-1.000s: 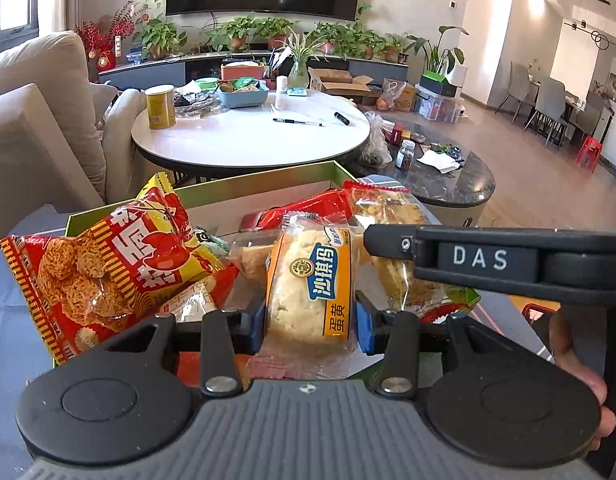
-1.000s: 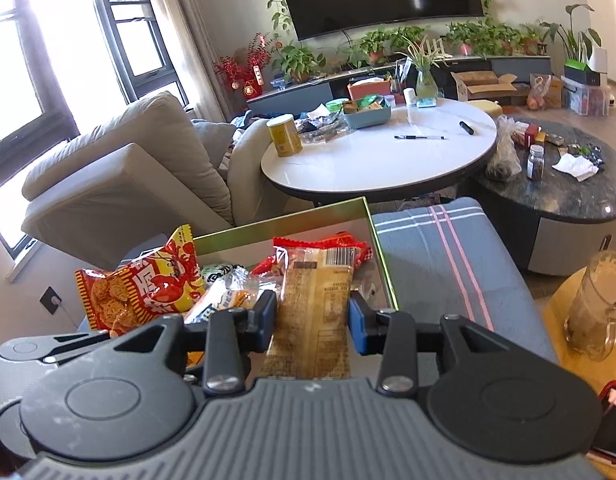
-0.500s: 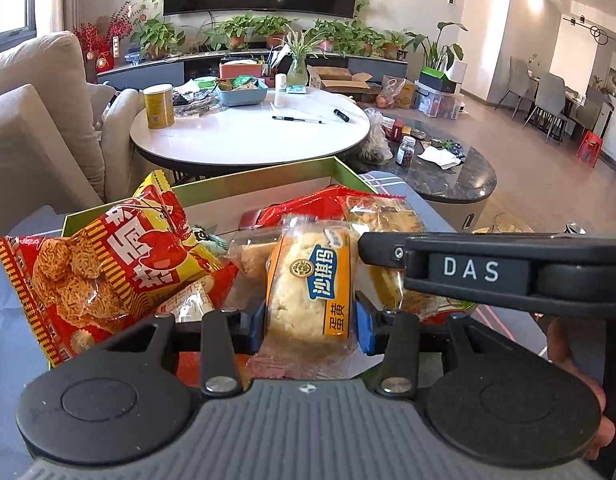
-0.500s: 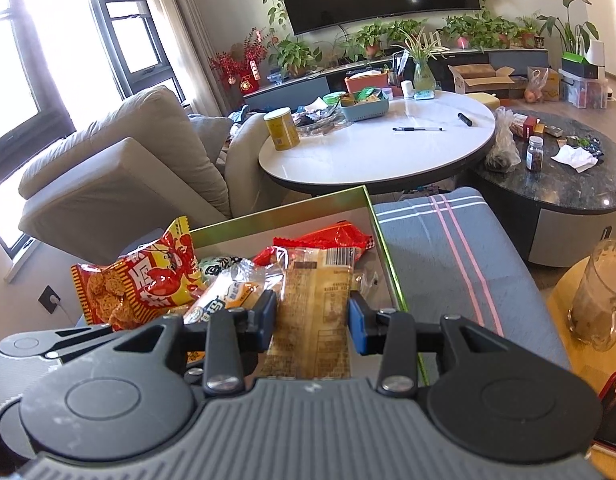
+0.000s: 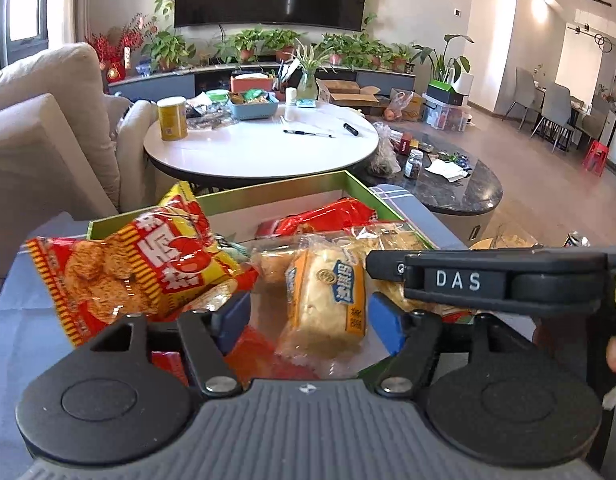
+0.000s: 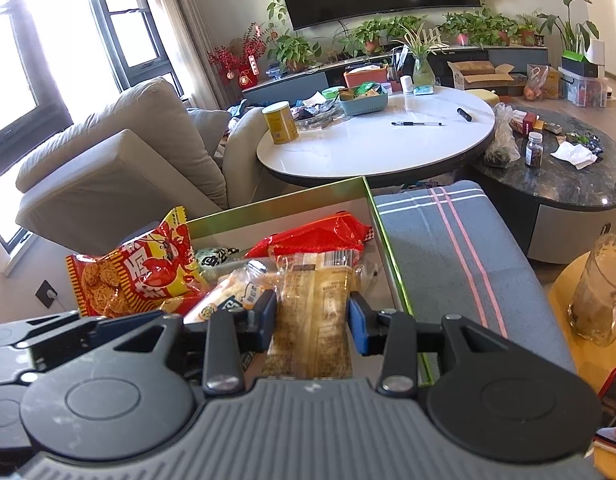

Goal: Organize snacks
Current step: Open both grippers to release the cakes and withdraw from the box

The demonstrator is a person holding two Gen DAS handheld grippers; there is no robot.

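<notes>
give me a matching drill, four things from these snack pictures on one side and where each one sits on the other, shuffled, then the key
Things
1. yellow-labelled cake packet
2. brown snack packet
3. yellow can
4. glass jug

Places
A. on the white round table
B. clamped by the right gripper
C. loose between the left gripper pads, whose jaws have just been opening, over the green box
D. at the right edge of the right wrist view, on a wooden surface

Pairs: 1-C, 2-B, 3-A, 4-D
</notes>
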